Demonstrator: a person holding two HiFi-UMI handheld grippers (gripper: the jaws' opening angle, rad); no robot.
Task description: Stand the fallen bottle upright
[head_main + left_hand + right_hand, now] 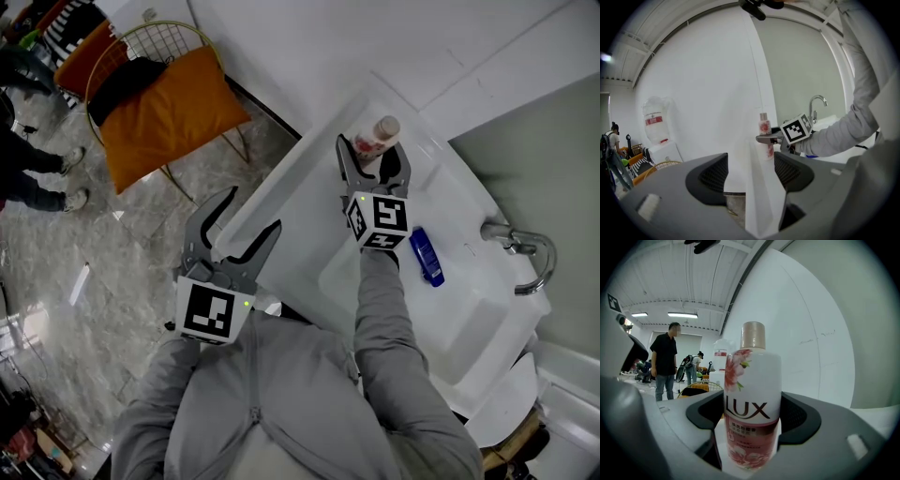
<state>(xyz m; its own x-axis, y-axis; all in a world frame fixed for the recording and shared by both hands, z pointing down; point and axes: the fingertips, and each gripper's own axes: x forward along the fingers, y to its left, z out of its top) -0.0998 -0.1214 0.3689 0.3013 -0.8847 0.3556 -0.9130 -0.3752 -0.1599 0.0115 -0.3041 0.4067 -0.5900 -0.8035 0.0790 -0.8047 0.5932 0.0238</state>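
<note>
A white Lux bottle (377,137) with pink flowers and a beige cap stands upright on the far left corner of the white sink counter (300,202). My right gripper (373,150) reaches level around it, one finger on each side. In the right gripper view the bottle (752,394) fills the gap and both pads touch its sides; the right gripper (752,420) is shut on it. In the left gripper view the bottle (765,136) stands straight behind the counter's edge. My left gripper (251,211) hangs open beside the counter over the floor, holding nothing.
A blue bottle (427,255) lies in the basin near the chrome faucet (521,249). A wire chair with an orange cushion (164,112) stands on the marble floor to the left. People (663,362) stand farther back in the room.
</note>
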